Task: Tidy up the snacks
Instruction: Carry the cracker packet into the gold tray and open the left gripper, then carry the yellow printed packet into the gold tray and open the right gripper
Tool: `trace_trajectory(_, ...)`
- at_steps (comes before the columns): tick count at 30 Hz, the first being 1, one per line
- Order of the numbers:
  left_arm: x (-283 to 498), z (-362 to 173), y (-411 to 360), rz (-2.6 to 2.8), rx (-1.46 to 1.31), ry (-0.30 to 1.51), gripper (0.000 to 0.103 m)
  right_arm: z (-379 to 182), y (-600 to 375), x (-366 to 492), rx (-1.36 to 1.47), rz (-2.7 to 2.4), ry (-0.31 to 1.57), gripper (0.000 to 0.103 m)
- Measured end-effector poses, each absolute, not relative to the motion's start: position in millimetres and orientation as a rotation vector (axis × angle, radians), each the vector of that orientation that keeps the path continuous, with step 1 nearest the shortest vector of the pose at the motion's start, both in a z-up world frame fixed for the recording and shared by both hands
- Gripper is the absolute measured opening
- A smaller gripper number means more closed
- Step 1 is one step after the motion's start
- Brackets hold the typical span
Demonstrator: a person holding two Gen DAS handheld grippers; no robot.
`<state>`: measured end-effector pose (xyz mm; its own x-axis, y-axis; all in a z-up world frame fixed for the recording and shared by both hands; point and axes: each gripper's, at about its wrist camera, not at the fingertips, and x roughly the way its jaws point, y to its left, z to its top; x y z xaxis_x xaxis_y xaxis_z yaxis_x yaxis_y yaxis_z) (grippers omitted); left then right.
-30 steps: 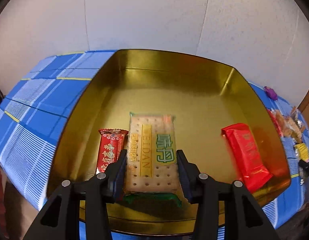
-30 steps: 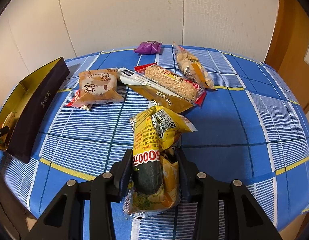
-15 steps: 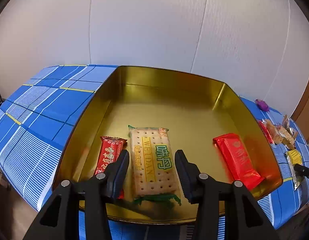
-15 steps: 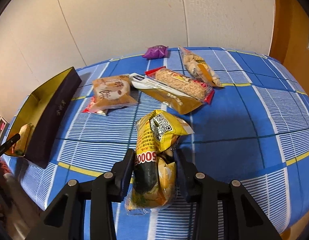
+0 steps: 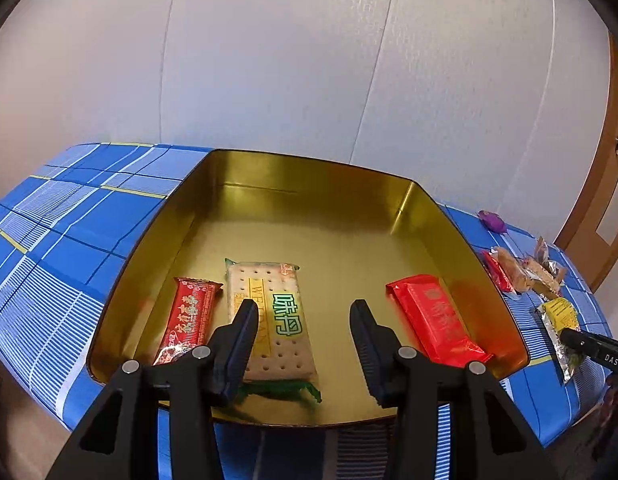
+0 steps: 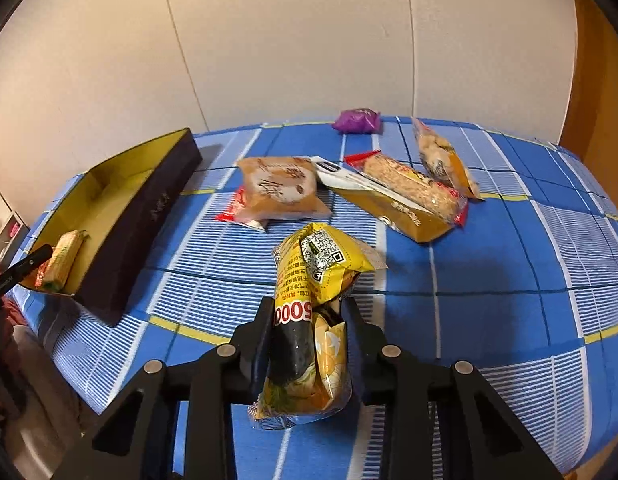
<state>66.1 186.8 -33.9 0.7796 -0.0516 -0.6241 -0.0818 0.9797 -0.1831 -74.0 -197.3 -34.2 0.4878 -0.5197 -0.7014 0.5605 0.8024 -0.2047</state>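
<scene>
Three snacks sat in the gold tin [image 5: 413, 208]: cracker pack [image 5: 283, 312] and two red bars. Left gripper [image 5: 301, 332] hung over them, fingers apart, empty. Right gripper [image 6: 307, 334] had just been closing, clamped on the yellow snack bag [image 6: 313, 312] on the tablecloth [image 6: 509, 280]. About six packets remained outside.

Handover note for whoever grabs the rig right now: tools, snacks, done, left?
Left tool: open, empty, above the cracker pack in the gold tin.
Right tool: jaws have just been closing, shut on the yellow snack bag.
Done: cracker pack and two red bars in the tin.
Left: the yellow bag, then the loose snacks and purple packet on the blue cloth.
</scene>
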Motion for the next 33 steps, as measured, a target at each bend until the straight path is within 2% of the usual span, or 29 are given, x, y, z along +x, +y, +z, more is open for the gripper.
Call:
trace_trajectory(7,62,-31,180,0.038,-0.154,0.659,0.048,-32,-185,-69,0.161,-0.593,0.786,0.033)
trace_trajectory(15,59,-30,169,0.031,-0.089,0.652,0.048,-27,-150,-35,0.160,-0.492,0.747,0.033)
trace_trajectory(24,56,-27,188,0.056,-0.181,0.632,0.048,-32,-109,27,0.116,-0.396,0.760,0.033)
trace_trajectory(33,54,-28,204,0.065,-0.251,0.633,0.048,-65,-77,96,0.093,-0.334,0.843,0.033)
